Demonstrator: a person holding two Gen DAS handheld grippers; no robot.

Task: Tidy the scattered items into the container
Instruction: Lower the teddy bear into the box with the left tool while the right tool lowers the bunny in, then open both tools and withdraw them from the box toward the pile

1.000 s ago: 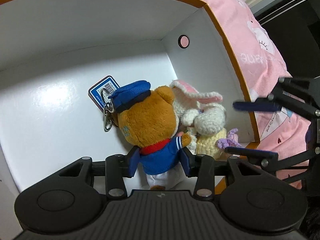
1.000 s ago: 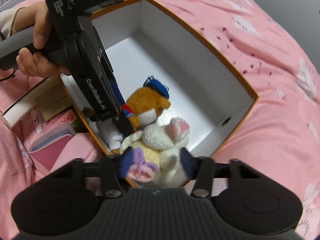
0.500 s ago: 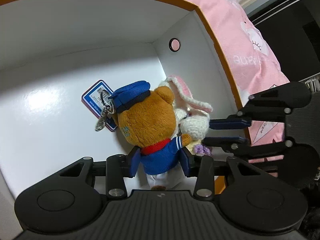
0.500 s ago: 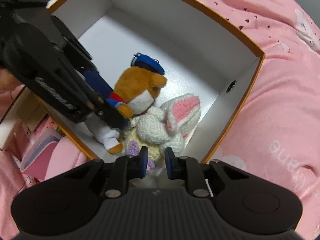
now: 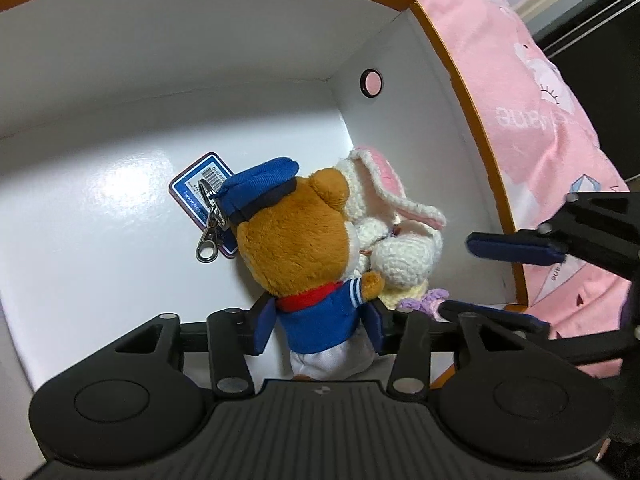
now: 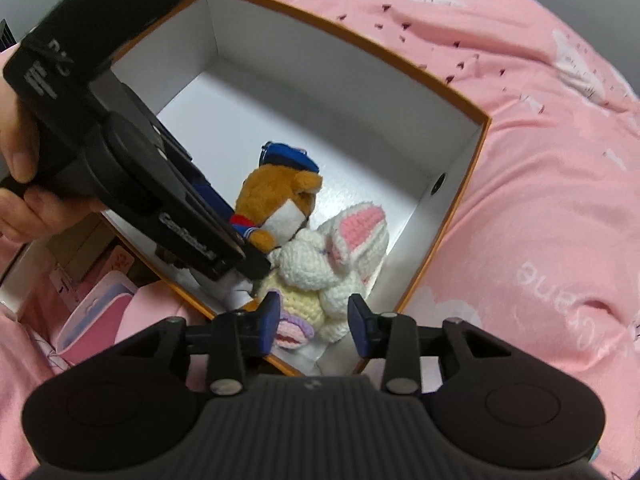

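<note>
- Plush bear (image 5: 298, 240): short-pile brown fur, blue fabric peaked cap, blue sailor top with red collar and white trousers; it lies on the floor of the box, near the corner below the round finger hole (image 5: 371, 83).
- Key clip (image 5: 208, 240) and glossy blue-bordered barcode tag (image 5: 192, 188): metal snap hook fixed at the bear's cap, both lying flat on the box floor beside the bear's head.
- Crocheted rabbit (image 6: 340, 256): cream yarn with a knobbly stitch, long ears lined in pink, pale yellow body and a lilac trim; it lies pressed against the bear, between it and the box's end wall.
- Box (image 6: 452, 216): rectangular cardboard, smooth white inside, orange rim and outside; it sits on the bedding.
- Left gripper (image 5: 320, 322): its blue pads flank the bear's blue torso; the jaws have just been opening, and the pads stand at the cloth's edges rather than pinching it.
- Right gripper (image 6: 314, 320): black frame with blue pads; the jaws have just been opening and stand apart over the rabbit's lower end, pressing nothing.
- Hand (image 6: 18, 160): wrapped round the left gripper's black handle.
- Bedding (image 6: 540, 184): soft pink fabric with small dark hearts and white prints, all around the box.
</note>
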